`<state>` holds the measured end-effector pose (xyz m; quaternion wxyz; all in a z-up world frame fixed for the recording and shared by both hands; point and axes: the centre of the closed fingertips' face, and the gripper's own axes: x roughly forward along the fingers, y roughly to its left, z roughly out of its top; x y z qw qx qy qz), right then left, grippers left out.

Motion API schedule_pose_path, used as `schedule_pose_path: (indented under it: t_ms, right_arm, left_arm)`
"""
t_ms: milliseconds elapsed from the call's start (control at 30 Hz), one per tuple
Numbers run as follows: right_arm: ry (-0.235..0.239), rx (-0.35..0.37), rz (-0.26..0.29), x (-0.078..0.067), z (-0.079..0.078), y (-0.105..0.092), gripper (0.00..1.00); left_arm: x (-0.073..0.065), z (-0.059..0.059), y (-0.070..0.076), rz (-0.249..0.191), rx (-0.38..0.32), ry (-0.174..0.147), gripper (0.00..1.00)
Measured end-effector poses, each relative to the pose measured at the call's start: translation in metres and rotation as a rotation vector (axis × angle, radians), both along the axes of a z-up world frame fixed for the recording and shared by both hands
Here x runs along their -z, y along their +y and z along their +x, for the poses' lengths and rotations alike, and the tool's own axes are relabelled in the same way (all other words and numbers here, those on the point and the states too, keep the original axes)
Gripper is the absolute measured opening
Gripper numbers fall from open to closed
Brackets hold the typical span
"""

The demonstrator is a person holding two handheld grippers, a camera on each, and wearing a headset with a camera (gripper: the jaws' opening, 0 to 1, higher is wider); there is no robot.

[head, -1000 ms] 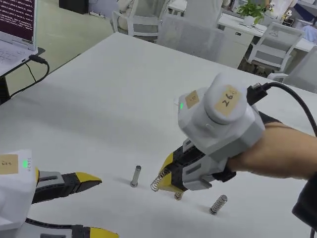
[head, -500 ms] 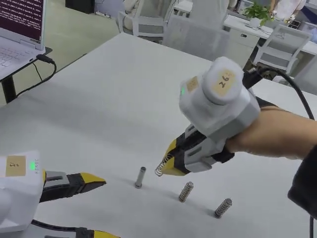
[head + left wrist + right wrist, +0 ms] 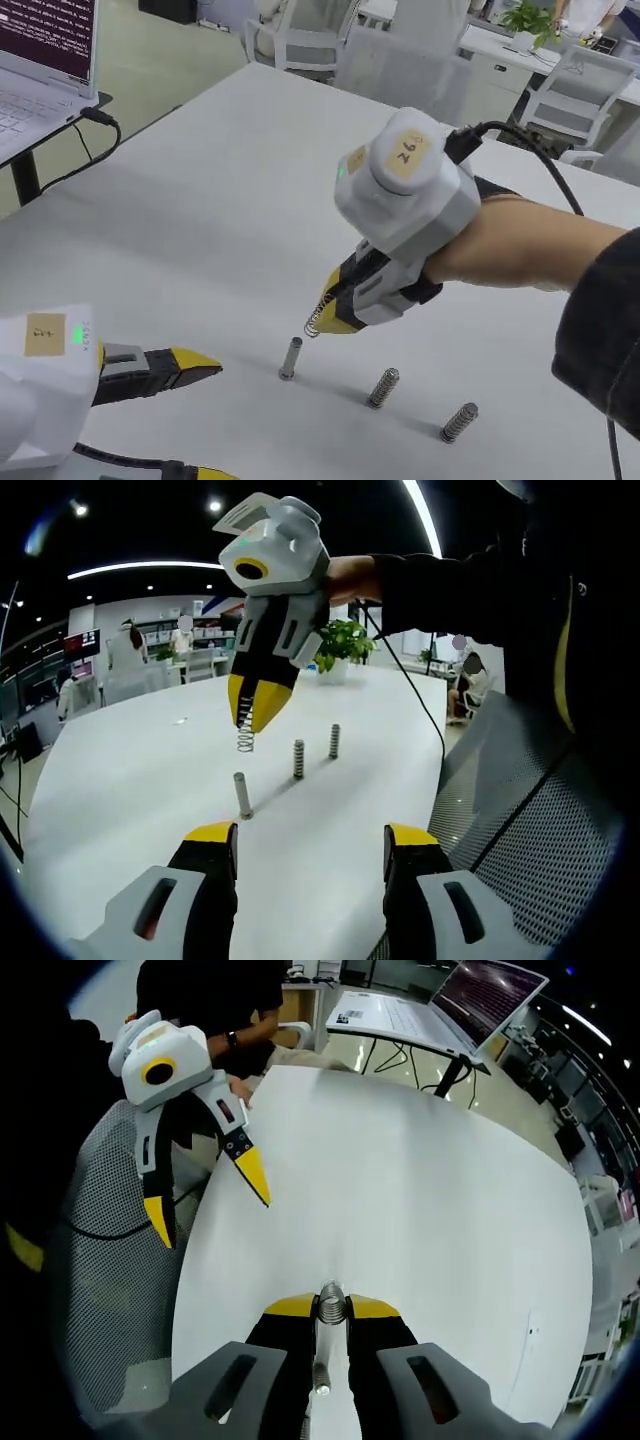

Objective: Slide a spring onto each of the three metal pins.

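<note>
The spring [image 3: 314,322] hangs tilted from the tips of the right gripper [image 3: 322,322], in the air just above and beside the bare pin [image 3: 290,358], which stands upright on the white bench [image 3: 200,200]. To that pin's right, two loaded pins [image 3: 382,388] stand in a row, each wearing a spring. A laptop [image 3: 40,50] with a trailing cable [image 3: 90,130] sits beyond the bench's left edge, and office chairs [image 3: 290,45] stand past the far end.

The left gripper view faces the row and shows the spring's lower end apart from the bare pin's top, almost over it. The right gripper view looks down the coil, pinched between yellow tips.

The right jaws are clenched on the spring. The left gripper [image 3: 205,418] hovers near the bare pin, jaws spread wide, holding nothing.
</note>
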<state>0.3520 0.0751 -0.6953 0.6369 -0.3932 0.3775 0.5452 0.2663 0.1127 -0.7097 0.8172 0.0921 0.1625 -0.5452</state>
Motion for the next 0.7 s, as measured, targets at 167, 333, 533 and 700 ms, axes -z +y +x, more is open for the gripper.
schedule_pose_path:
  t_ms: [167,333,533,700]
  right_arm:
    - [0.013,0.004,-0.004,0.007,0.005,0.003,0.08]
    - [0.028,-0.006,-0.024,0.016,0.005,0.003,0.08]
    - [0.032,-0.012,-0.035,0.020,0.006,0.004,0.08]
    - [0.034,-0.019,-0.046,0.024,0.006,0.004,0.08]
  left_arm:
    - [0.000,0.001,0.001,0.004,0.000,0.001,0.54]
    - [0.002,0.002,0.004,0.008,-0.005,0.003,0.54]
    - [0.002,0.002,0.004,0.008,-0.006,0.004,0.54]
    - [0.003,0.002,0.005,0.006,-0.009,0.005,0.54]
